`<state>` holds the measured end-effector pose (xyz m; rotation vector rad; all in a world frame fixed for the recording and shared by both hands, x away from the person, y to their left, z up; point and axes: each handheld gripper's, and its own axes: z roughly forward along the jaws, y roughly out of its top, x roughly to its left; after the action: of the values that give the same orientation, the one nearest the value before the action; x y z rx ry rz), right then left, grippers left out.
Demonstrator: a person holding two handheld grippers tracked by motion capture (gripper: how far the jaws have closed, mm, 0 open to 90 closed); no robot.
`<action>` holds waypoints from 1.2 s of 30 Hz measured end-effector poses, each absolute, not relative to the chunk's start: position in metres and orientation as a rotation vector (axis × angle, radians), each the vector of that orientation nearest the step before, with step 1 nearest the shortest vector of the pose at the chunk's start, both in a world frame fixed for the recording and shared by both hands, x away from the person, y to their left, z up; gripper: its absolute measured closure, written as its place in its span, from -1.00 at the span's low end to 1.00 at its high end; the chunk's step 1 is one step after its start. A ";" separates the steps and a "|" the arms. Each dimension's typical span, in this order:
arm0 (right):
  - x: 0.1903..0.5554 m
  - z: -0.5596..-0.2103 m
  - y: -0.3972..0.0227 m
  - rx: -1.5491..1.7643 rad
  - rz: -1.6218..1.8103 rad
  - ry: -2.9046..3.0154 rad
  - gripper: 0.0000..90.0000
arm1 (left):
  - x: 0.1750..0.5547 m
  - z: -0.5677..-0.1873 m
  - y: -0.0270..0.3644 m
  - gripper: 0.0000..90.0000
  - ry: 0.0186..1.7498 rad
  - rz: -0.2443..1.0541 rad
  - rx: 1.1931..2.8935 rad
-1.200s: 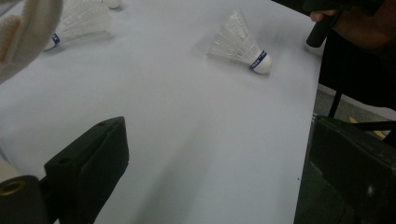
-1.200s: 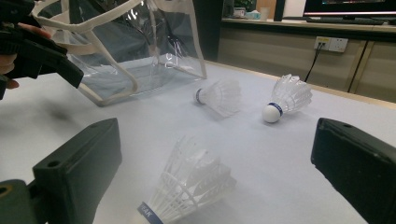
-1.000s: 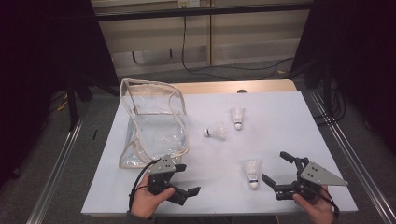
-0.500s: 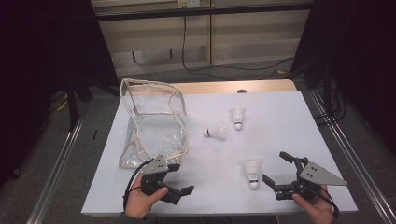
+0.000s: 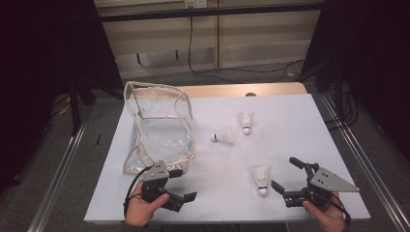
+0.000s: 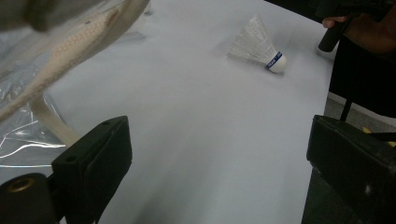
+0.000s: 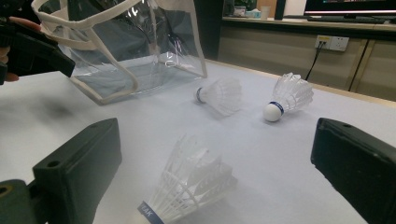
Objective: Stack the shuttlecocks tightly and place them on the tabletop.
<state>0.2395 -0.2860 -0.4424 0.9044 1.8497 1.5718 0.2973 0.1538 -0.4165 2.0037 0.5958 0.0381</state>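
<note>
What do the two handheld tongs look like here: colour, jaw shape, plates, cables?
Both are black. The left tongs carry a grey three-cornered plate on top and trail a dark cable that loops beside the hand. The right tongs bear a larger grey three-cornered plate, with a cable behind the hand. In the gripper views, the jaws are chunky matte-black blocks with small round holes. No sleeves show.

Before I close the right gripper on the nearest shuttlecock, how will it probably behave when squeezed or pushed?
The nearest shuttlecock looks very light; a push would probably make it skid or swing around its cork. Its thin feather skirt seems fragile, so the open right gripper should probably squeeze gently.
</note>
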 end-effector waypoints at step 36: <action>0.240 -0.442 -0.284 0.898 1.567 1.854 -0.97 | 0.300 -0.420 0.185 -0.89 0.611 0.114 1.976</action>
<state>0.2401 -0.2844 -0.4424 0.8978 1.8538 1.5673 0.2998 0.1848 -0.4199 1.9765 0.6111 0.1138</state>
